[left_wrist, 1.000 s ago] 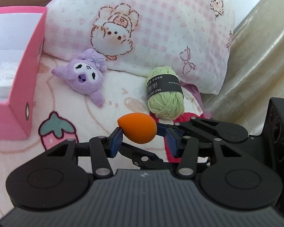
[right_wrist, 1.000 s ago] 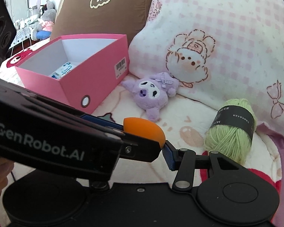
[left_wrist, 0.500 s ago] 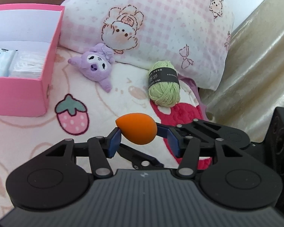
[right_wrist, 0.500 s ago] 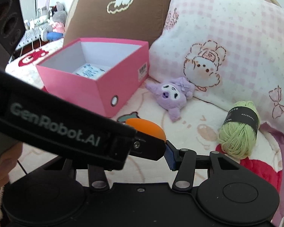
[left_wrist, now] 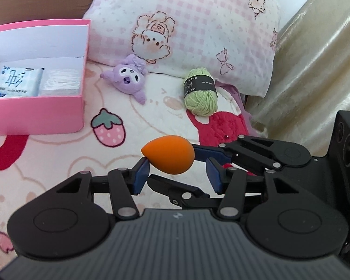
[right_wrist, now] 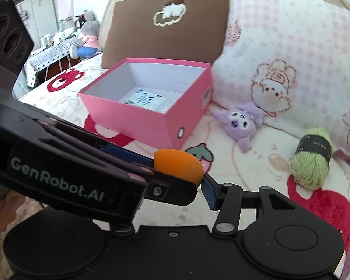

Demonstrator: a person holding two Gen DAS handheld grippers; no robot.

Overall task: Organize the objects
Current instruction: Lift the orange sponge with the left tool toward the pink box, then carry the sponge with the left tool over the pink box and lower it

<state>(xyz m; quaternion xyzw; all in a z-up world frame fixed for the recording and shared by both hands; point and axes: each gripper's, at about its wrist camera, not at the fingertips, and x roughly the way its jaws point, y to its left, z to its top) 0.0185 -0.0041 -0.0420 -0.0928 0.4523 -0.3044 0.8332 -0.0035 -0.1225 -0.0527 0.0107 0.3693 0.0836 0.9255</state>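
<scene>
Two packs (left_wrist: 16, 82) lie in the pink box (left_wrist: 35, 114), upper left | orange makeup sponge (left_wrist: 168, 158) midair, lower centre, pinched jointly by my narrow left tongs (left_wrist: 177, 175) and right tongs (right_wrist: 182, 179), not yet boxed | purple plush (left_wrist: 128, 79), green yarn ball (left_wrist: 199, 93) left on bed

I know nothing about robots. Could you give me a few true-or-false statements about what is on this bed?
1. The orange sponge lies flat on the blanket. False: it is up off the blanket.
2. The green yarn ball wears a dark label band. True.
3. The pink box is empty. False: a tissue pack lies inside.
4. The purple plush lies between the box and the yarn. True.
</scene>
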